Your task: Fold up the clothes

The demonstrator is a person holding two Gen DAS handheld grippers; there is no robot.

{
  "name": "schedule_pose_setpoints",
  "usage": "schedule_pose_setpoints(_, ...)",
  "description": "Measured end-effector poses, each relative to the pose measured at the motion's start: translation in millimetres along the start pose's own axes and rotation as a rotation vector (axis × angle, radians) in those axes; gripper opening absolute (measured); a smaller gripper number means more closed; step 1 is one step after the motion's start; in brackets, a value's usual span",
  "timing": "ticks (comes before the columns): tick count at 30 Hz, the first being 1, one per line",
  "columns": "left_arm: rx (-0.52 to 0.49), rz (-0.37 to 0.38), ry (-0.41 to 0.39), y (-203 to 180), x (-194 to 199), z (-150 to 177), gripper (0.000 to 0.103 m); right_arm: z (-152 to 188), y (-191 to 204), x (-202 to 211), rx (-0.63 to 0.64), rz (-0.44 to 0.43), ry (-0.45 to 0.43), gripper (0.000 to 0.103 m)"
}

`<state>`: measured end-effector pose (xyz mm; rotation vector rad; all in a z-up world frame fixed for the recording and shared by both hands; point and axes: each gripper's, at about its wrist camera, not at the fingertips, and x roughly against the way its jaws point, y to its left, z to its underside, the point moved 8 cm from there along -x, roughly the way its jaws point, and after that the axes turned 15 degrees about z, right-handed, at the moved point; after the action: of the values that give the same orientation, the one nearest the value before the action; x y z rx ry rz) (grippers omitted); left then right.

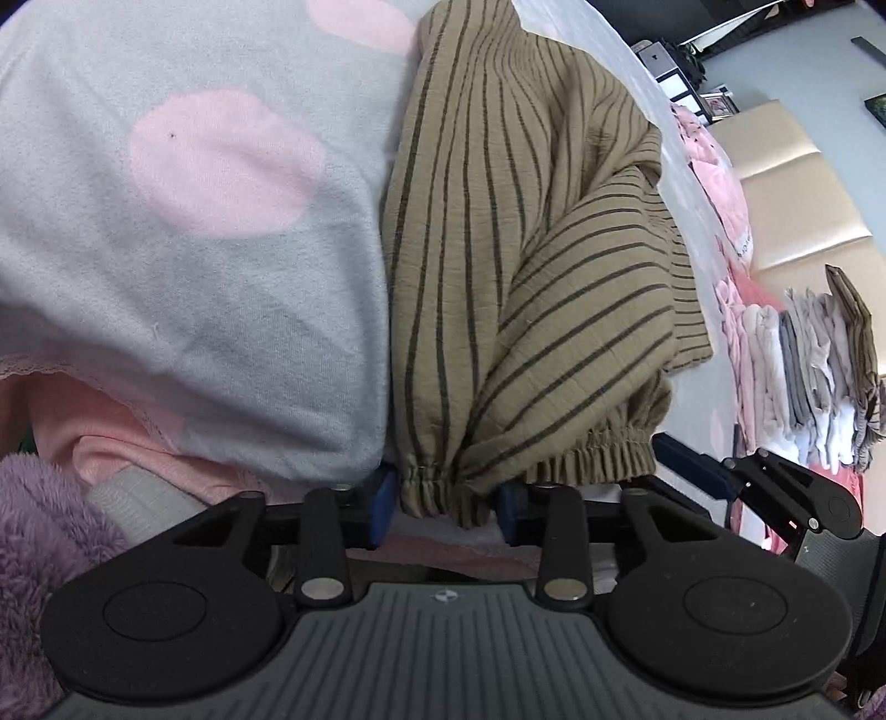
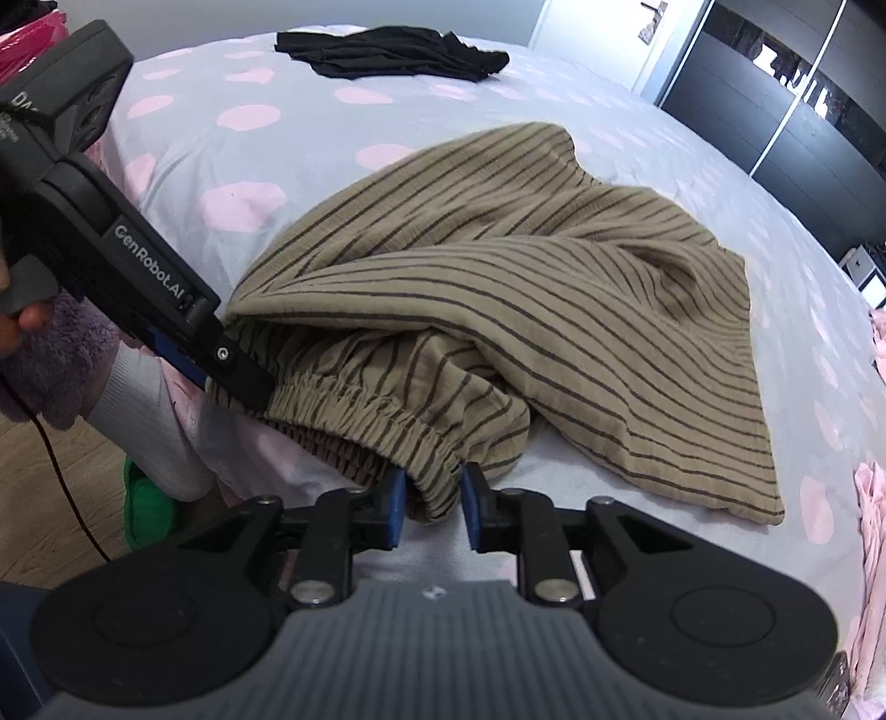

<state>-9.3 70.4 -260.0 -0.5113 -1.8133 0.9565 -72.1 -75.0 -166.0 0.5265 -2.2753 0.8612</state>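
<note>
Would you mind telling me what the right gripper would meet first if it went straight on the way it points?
The right gripper would probably meet the striped garment's elastic waistband first; its gathered end already sits between the fingers.

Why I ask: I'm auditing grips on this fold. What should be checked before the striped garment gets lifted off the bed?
1. Left gripper pinching the waistband: cannot tell; fabric fills the gap, but firm pressure is unclear.
2. Right gripper pinching the waistband: not ok; the band sits between the pads but looks loose.
3. Striped garment lying flat: not ok; it is bunched and folded over itself.
4. Bare bedspread beyond it: ok; the black garment lies apart at the far edge.
5. Folded stack clear of the garment: ok.
</note>
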Motion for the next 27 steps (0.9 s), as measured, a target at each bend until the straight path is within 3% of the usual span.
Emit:
schedule_pose_setpoints(1,-0.004,0.007,-0.002,-2.4,2.4,-0.3,0.02,-0.3,0.3,4.8,0.013,0.001,-0.023,0.037)
schedule_pose_setpoints(5,-0.007,0.044,-0.031,-13.8,15.5,-4.2,0.017,-0.2,9.6,25.5,0.111,0.003,-0.136,0.048)
schedule_pose_setpoints(10,0.037,0.11,-0.082,-20.5,29.8,-13.0,0.016,8.5,35.7,32.9,0.324,0.044,-0.229,0.049)
schedule_pose_setpoints(15,0.1,0.179,-0.093,-24.0,33.0,-18.1,0.016,7.4,44.0,19.9,0.413,0.104,-0.252,0.048)
schedule_pose_setpoints(23,0.148,0.172,-0.096,-18.9,34.1,-20.2,0.016,-0.3,66.1,-6.8,0.463,0.127,-0.222,0.049)
schedule_pose_setpoints(27,0.205,0.242,-0.103,-18.4,38.2,-19.8,0.015,-2.8,68.1,-15.7,0.422,0.104,-0.197,0.051)
